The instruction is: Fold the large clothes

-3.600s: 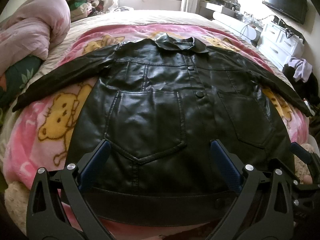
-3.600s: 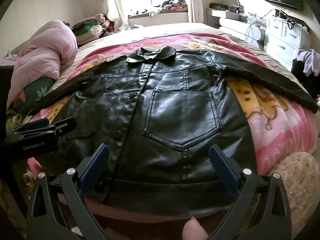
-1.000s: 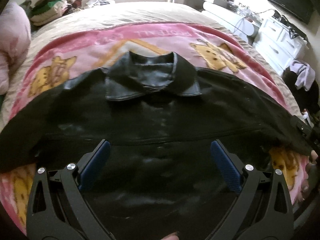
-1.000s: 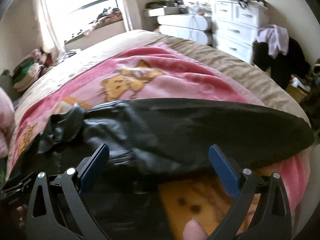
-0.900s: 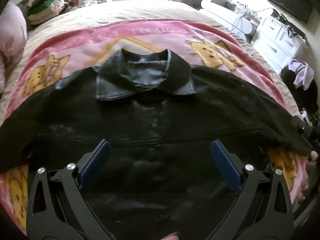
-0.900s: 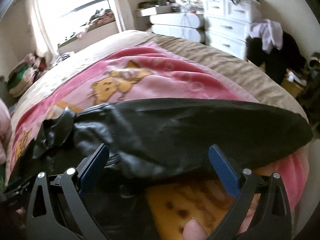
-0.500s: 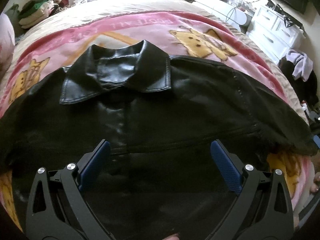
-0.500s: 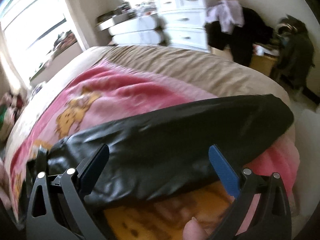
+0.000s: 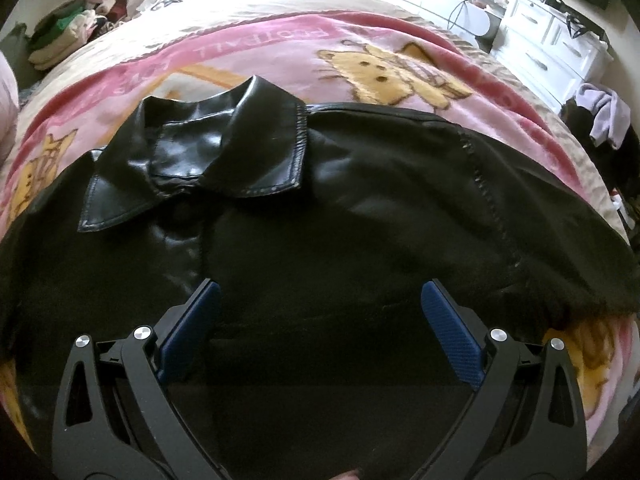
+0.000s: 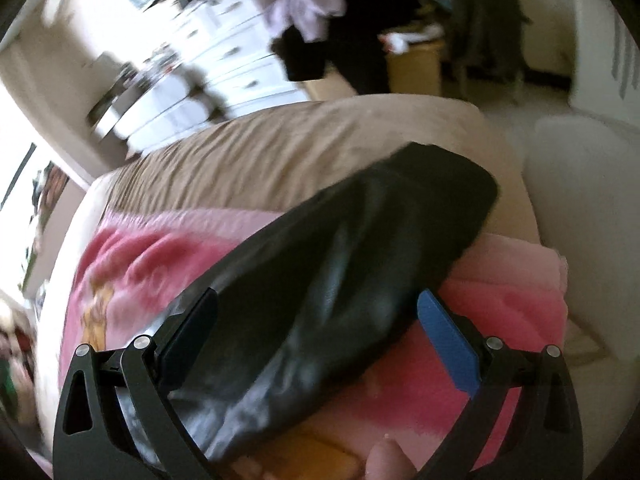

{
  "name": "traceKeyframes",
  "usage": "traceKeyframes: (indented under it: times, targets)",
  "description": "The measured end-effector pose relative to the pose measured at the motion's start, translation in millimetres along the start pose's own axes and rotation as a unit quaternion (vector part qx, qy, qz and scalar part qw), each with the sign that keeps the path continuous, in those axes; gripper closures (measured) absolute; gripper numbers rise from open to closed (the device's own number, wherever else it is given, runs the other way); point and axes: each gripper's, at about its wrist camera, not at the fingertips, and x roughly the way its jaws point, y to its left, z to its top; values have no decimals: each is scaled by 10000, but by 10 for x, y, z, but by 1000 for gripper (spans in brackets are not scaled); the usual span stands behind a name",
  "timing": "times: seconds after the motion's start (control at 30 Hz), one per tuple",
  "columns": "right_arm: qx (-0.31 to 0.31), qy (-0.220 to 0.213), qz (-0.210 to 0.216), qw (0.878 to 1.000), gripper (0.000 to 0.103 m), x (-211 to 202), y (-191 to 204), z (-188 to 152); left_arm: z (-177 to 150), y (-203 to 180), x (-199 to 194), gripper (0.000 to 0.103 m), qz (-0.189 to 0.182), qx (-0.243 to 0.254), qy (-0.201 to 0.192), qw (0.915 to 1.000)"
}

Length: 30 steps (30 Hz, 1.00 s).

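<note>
Leather jacket (image 9: 360, 208), black and glossy, lies spread flat on the pink cartoon blanket (image 9: 260, 52), which serves as the landmark. Its collar (image 9: 208, 152) sits toward the blanket's far edge. The left gripper (image 9: 320, 320) hovers over the jacket's chest below the collar, blue-padded jaws spread wide and gripping nothing. One sleeve (image 10: 360, 280) runs out to the blanket's side edge, its cuff reaching onto the tan bedsheet (image 10: 280, 148). The right gripper (image 10: 316, 324) hangs above that sleeve, jaws likewise parted and empty; this view is motion-blurred. Beyond the blanket stands a white dresser (image 9: 560, 44).
</note>
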Motion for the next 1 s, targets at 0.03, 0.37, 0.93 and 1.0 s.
traceKeyframes:
  times: [0.03, 0.37, 0.93, 1.0]
  targets:
    - [37, 3, -11, 10000, 4, 18, -11, 11, 9, -8, 8, 9, 28, 5, -2, 10000]
    - [729, 179, 188, 9970, 4, 464, -170, 132, 111, 65, 9, 9, 251, -79, 45, 9996]
    - [-24, -696, 2852, 9559, 96, -197, 327, 115, 197, 630, -594, 9, -49, -504, -218, 9985]
    - [-334, -807, 3177, 9442, 96, -367, 542, 89, 218, 699, -655, 9, -68, -559, -257, 9981]
